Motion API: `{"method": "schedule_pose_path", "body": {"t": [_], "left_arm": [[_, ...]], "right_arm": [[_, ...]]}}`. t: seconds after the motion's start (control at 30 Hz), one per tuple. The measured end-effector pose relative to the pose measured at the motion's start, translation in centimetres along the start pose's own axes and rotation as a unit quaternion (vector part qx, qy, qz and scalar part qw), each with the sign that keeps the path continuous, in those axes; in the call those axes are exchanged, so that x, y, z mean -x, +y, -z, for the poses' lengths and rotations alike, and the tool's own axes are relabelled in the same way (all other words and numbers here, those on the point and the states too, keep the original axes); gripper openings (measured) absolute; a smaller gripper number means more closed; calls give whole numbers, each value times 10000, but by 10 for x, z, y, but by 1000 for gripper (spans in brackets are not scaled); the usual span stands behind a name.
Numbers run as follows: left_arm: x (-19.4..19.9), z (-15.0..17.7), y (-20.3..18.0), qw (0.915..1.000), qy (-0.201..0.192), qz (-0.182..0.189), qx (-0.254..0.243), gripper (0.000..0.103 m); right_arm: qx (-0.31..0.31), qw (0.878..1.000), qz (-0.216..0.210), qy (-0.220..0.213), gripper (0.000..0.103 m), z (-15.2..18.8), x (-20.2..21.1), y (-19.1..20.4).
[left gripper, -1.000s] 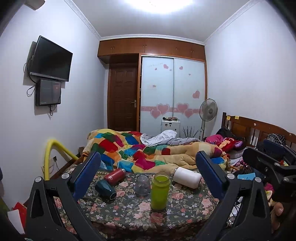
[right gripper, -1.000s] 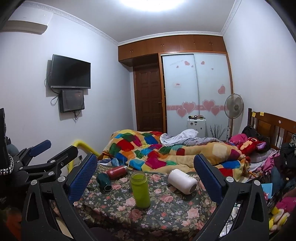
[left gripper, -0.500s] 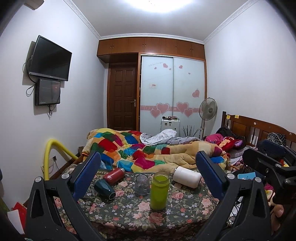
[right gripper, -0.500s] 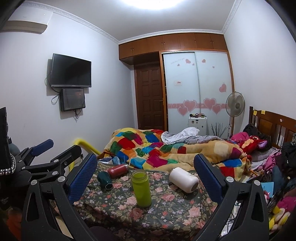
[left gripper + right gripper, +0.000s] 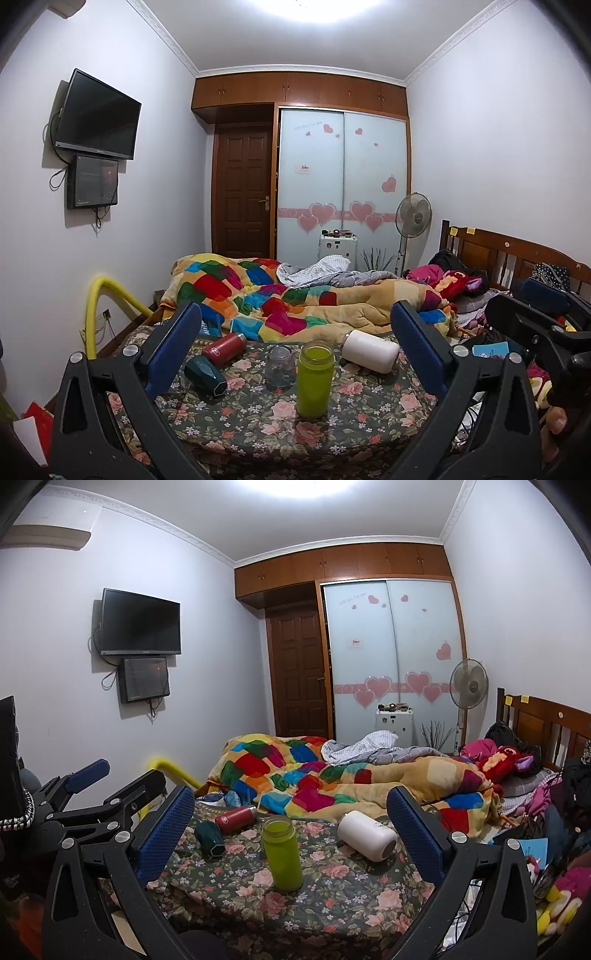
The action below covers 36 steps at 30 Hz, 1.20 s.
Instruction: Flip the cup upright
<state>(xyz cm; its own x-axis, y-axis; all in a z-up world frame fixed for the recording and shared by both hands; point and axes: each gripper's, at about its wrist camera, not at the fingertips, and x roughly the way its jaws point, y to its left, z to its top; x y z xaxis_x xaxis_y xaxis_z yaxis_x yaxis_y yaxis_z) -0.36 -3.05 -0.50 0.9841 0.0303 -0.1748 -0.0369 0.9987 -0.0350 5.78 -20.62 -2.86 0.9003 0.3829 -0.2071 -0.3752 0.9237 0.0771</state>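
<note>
Left gripper [image 5: 295, 345]: held level, both blue-padded fingers [image 5: 173, 347] spread wide, nothing between them, raised short of the floral cloth [image 5: 258, 417]. From the right wrist view it shows to the left of that cloth, its blue finger tip raised.

Right gripper [image 5: 290, 834]: held level, fingers [image 5: 164, 836] spread wide, nothing between them, short of the same cloth. From the left wrist view its black frame sits right of the cloth, with part of a hand [image 5: 556, 424] below it.

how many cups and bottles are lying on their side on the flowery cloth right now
3: the red bottle at the back left, the dark green cup just in front of it, and the white bottle at the back right. Bedding could hide others.
</note>
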Motion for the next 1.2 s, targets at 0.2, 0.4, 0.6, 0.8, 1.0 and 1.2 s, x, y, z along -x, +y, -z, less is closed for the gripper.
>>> {"method": "schedule_pose_path", "body": {"t": [0.2, 0.4, 0.6, 0.8, 1.0, 1.2], "left_arm": [[-1, 1, -3, 10000, 4, 34, -36, 103], [2, 4, -9, 9999, -40, 104, -105, 103], [2, 3, -9, 9998, -54, 117, -131, 103], [3, 0, -6, 9998, -46, 163, -91, 103], [3, 0, -1, 9998, -37, 209, -42, 103], [1, 1, 3, 9997, -20, 243, -22, 103]], "right_arm": [[-9, 10000, 12, -12, 103, 1, 0, 2], [-10, 10000, 10, -9, 103, 1, 0, 3], [-15, 10000, 11, -9, 103, 1, 0, 3], [-4, 10000, 26, -23, 103, 0, 1, 4], [8, 10000, 34, -15, 103, 0, 1, 6], [1, 10000, 44, 40, 103, 3, -3, 7]]}}
